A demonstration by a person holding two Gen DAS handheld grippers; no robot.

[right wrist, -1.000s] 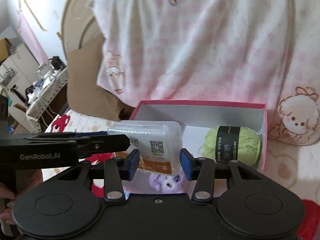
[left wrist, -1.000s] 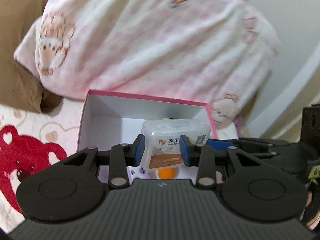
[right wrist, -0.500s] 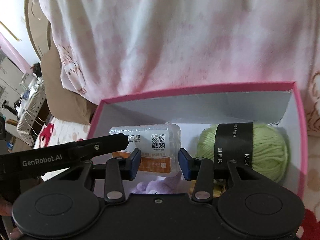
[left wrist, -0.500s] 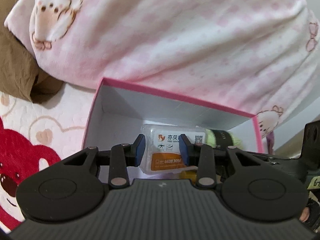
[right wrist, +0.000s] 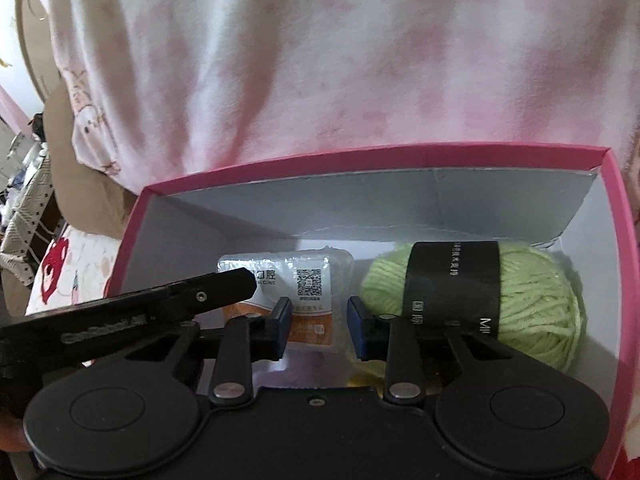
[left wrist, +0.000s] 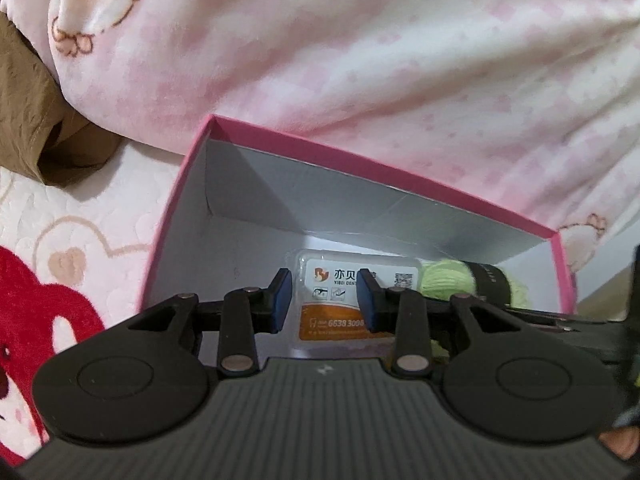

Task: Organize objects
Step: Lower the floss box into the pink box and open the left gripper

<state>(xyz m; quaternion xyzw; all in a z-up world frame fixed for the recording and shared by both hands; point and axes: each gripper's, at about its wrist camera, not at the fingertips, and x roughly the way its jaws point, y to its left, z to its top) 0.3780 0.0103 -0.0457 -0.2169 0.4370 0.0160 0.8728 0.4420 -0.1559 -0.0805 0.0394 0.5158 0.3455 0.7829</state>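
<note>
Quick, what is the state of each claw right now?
Left claw: closed on the dental packet.
Right claw: just been closing, packet end between its jaws; grip cannot be told.

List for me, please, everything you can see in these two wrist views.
Box: one, pink outside and white inside, open on the bed cover.
Packet: one, clear with a white-and-orange label, inside the box.
Yarn ball: one, light green with a black band, at the box's right end.
Blanket: one, pink-and-white, behind the box.
Bed cover: one, white with red bears, under the box.
Cushion: one, brown, far left.
Left tool: black with blue pads, shut on the packet.
Right tool: same colours, jaws just closing, packet's edge between them, not gripped.
</note>
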